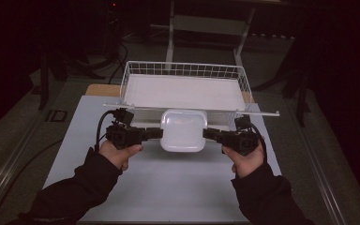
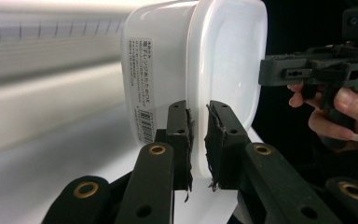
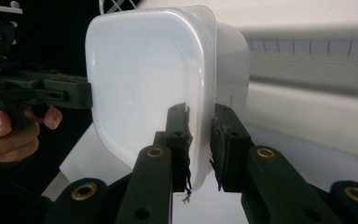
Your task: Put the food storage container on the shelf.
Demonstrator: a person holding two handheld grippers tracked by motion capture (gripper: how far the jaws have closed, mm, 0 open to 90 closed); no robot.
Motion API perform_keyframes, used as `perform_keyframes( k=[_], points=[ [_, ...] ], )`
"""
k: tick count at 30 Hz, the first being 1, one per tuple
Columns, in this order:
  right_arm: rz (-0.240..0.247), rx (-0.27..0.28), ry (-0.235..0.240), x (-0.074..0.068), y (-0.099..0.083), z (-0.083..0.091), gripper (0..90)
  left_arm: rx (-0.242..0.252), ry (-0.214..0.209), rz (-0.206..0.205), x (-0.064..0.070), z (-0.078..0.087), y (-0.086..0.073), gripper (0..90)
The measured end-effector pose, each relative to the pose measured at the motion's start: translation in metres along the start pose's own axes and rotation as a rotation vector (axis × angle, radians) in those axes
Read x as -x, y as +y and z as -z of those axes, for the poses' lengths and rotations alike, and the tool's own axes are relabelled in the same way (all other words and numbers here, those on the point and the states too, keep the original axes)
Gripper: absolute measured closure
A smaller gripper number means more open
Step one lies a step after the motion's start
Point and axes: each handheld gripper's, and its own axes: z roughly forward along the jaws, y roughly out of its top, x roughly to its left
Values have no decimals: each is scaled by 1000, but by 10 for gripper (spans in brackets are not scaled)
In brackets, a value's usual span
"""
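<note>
high view looks down and forward over the table [image 1: 168, 187]; both gripper views sit close behind their jaws, sharing the tub [image 1: 183, 130].

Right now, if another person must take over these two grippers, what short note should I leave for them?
Left tongs: shut on the left rim of the white plastic tub.
Right tongs: shut on its right rim.
The tub is held between both, in front of the wire basket, above the white table.
Done: tub gripped on both sides.
Left: probably put it into the basket, then open both tongs.
</note>
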Motion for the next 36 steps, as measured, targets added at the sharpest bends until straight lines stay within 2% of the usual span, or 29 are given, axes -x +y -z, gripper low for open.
perform_keyframes(
  k=[7,16,20,25,32,36],
  points=[
    [15,44,-3,-5,25,10,775,26,3,-30,7,5,26,793],
    [29,53,-29,-5,54,16,774,41,9,-35,10,1,57,792],
    [11,46,-23,1,69,17,772,49,13,-38,12,-1,71,793],
    [9,32,-36,8,85,12,770,42,14,-16,4,-9,83,793],
    [11,4,-75,19,103,-2,766,35,28,13,-11,-22,95,792],
    [-13,-15,-83,25,111,-11,764,29,33,40,-19,-27,101,792]
  ],
)
